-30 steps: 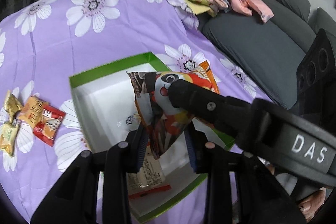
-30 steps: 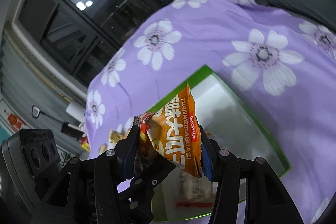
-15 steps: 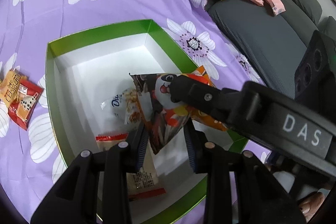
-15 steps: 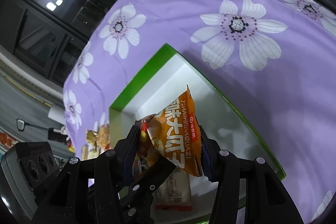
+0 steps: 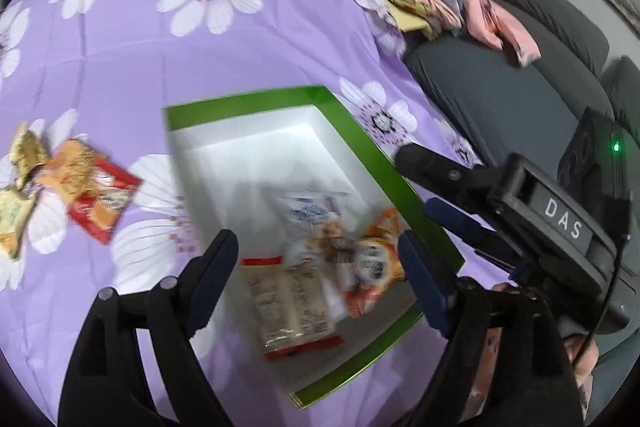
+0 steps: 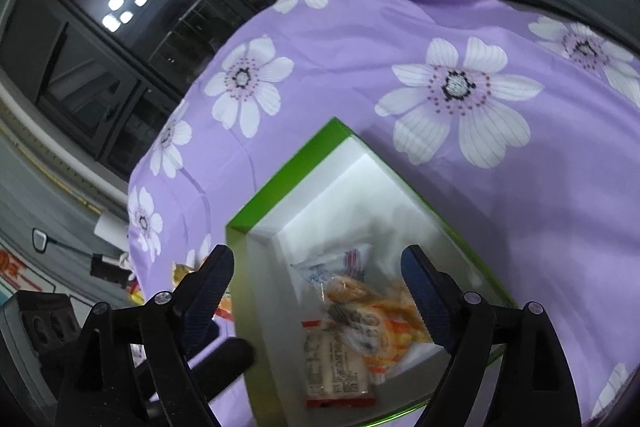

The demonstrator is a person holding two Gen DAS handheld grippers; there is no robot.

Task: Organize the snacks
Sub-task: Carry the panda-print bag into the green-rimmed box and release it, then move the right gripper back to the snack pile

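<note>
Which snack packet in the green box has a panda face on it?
The orange packet by the box's right wall; its neighbours are white and clear with red ends.

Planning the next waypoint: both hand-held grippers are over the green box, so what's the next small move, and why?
Probably swing the left hand-held gripper toward the loose packets on the purple cloth. Both grippers' jaws are opening with nothing between the pads, the orange packet lies inside the green box, and those packets outside it remain unsorted.
</note>
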